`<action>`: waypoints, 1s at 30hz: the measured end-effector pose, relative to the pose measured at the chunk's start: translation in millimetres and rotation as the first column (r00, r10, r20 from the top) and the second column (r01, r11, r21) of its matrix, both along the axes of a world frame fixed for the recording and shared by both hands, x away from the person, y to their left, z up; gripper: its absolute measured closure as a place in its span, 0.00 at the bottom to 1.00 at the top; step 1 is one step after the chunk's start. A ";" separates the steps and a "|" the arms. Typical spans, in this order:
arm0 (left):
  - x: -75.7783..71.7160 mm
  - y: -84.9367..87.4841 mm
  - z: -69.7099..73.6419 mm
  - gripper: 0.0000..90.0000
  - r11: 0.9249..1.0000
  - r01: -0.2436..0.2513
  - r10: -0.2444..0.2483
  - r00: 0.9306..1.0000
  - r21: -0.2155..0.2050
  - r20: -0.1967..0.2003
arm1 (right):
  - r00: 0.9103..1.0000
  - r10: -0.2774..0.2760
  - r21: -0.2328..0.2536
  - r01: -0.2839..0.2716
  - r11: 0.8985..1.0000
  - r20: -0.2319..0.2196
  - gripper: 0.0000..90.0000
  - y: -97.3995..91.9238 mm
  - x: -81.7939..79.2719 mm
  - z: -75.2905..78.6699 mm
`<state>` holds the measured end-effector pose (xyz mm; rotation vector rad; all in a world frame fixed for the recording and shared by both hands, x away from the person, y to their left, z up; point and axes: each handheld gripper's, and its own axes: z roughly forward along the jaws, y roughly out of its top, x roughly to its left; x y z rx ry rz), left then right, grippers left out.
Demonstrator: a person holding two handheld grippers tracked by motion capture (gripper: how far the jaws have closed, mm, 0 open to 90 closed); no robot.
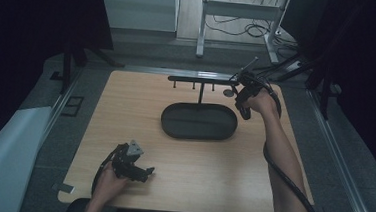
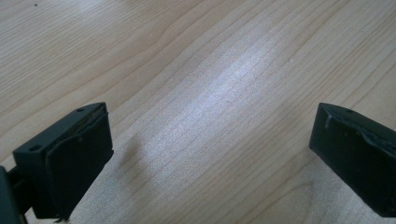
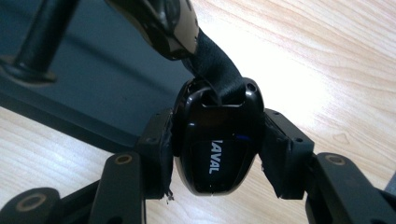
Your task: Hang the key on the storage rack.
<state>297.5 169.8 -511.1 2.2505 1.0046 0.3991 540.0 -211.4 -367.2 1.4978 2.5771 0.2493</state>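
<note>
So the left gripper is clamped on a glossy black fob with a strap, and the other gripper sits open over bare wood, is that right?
Wrong side. The right gripper is the one clamped on the glossy black fob with its strap, as the right gripper view shows. The left gripper is the open one over the bare wooden table.

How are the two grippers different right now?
The left gripper has its jaws wide apart with nothing between them; the right gripper is shut on a glossy black fob with a strap. The left gripper sits low near the table's front edge; the right gripper is at the far side by the black stand. Both are black, two-jawed and hand-held.
</note>
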 end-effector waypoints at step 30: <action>-0.1 -2.6 -1.0 0.00 1.000 0.005 -0.005 1.000 0.013 -0.005 | 0.989 0.085 0.064 -0.093 0.994 0.118 0.23 2.4 -15.4 -5.0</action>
